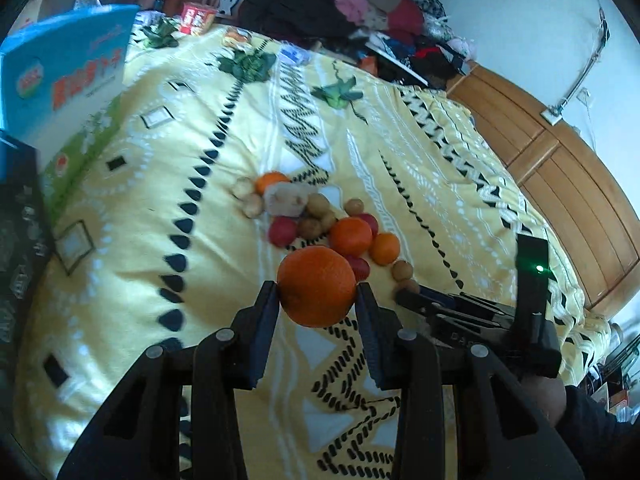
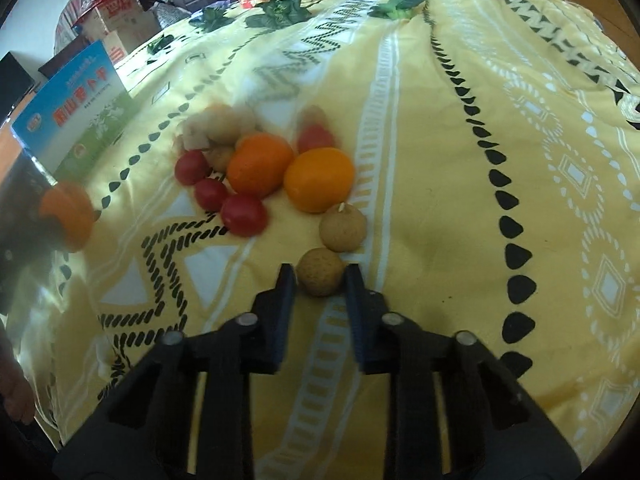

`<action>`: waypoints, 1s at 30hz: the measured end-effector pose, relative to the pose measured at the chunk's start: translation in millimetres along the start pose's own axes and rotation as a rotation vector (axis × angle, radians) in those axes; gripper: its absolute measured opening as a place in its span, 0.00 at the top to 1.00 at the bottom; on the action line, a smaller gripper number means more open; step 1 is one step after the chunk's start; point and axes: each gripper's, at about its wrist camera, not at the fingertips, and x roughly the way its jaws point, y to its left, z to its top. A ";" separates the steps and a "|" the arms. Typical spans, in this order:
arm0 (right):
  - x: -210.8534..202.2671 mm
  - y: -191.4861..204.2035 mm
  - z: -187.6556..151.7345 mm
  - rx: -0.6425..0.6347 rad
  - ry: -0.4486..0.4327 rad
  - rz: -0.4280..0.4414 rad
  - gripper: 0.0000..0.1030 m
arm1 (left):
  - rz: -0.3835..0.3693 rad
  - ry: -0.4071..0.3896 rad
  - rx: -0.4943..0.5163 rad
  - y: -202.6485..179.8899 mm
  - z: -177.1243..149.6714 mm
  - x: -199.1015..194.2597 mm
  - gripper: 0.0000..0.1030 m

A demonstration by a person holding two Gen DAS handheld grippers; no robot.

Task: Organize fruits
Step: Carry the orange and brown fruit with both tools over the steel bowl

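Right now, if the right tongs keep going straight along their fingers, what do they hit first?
The right tongs already grip a small brown fruit. Straight ahead, a second brown fruit sits just beyond it, probably first; past that, an orange. Depth is uncertain.

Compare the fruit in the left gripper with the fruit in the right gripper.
The orange is bright orange; the longan is dull tan. The orange is clearly larger, spreading the left gripper wider than the longan spreads the right gripper. Both are round and pinched between fingers.
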 end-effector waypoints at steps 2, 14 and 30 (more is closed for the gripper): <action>-17.2 7.6 3.7 0.003 -0.038 0.006 0.76 | 0.025 -0.047 0.004 4.1 5.1 -19.9 0.61; -147.9 200.2 71.1 -0.246 -0.331 0.292 0.76 | 0.400 -0.433 -0.069 110.9 31.0 -266.9 0.61; -109.9 483.7 35.3 -0.593 -0.120 0.620 0.76 | 0.715 -0.404 -0.394 296.4 -60.4 -408.8 0.61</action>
